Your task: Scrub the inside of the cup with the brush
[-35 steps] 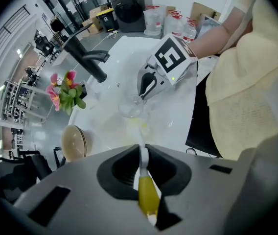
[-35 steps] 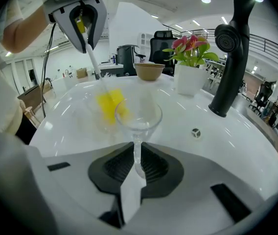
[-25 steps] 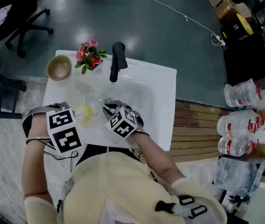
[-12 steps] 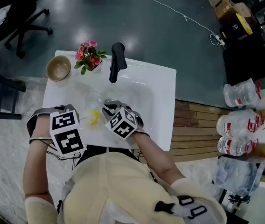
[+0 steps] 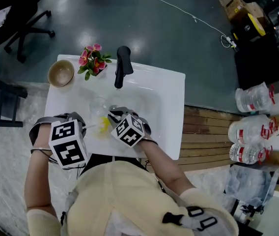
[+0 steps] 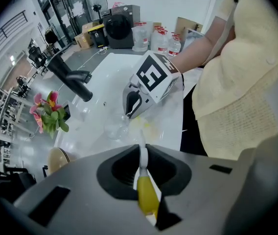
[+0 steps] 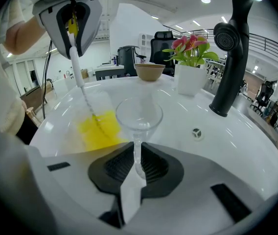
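White sink (image 5: 169, 93), cup (image 7: 139, 115) upright — brush (image 7: 80, 80) slanting down

Right gripper (image 7: 137, 163) clamped the stem of the upright cup (image 7: 139, 114); left gripper (image 7: 73, 38) held the brush (image 7: 81, 87), yellow head low beside the cup.

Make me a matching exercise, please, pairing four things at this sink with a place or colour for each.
1 brush
2 cup
3 faucet
4 bowl

a stem clamped in the right gripper
b black, at the far edge of the sink
c tan, beside the flowers
d handle in the left gripper

Pairs: 1-d, 2-a, 3-b, 4-c.
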Action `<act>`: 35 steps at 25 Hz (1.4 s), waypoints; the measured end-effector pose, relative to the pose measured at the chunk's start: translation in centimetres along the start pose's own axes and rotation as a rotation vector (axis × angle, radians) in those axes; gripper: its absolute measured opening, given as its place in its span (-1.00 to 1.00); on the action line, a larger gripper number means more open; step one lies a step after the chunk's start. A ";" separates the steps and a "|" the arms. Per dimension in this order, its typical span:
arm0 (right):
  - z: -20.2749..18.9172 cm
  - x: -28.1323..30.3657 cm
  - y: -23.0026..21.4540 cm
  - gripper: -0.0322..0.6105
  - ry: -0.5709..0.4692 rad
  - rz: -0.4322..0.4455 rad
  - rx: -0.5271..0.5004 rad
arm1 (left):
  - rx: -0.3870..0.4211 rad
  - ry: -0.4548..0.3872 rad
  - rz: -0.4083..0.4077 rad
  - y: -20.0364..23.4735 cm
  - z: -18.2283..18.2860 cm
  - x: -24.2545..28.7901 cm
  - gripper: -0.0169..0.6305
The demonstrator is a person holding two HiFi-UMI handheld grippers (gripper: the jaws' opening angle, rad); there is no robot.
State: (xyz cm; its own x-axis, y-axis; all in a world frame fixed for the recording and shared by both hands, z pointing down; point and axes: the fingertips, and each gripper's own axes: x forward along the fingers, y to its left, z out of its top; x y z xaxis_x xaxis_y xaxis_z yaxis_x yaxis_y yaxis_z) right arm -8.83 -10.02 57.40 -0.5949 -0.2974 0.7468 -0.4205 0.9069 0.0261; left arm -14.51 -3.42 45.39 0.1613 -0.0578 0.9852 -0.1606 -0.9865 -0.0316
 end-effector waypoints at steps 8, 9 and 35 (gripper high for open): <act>-0.1 0.0 0.1 -0.74 0.000 0.008 -0.004 | -0.008 -0.004 0.003 -0.2 -1.1 -1.7 -0.81; -0.1 0.0 0.1 -0.74 0.000 0.009 -0.004 | -0.011 0.001 0.008 -0.2 -1.3 -2.2 -0.81; 0.8 -0.5 2.0 -0.74 -0.004 -0.072 -0.279 | -0.022 -0.183 0.253 4.5 2.2 -7.8 -0.81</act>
State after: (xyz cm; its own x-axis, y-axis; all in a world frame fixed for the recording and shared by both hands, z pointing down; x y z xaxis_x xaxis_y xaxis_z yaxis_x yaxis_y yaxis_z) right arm -9.94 -8.29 56.55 -0.5737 -0.3645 0.7335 -0.2570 0.9304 0.2613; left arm -14.34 -7.72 37.23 0.2860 -0.3298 0.8997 -0.2390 -0.9338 -0.2663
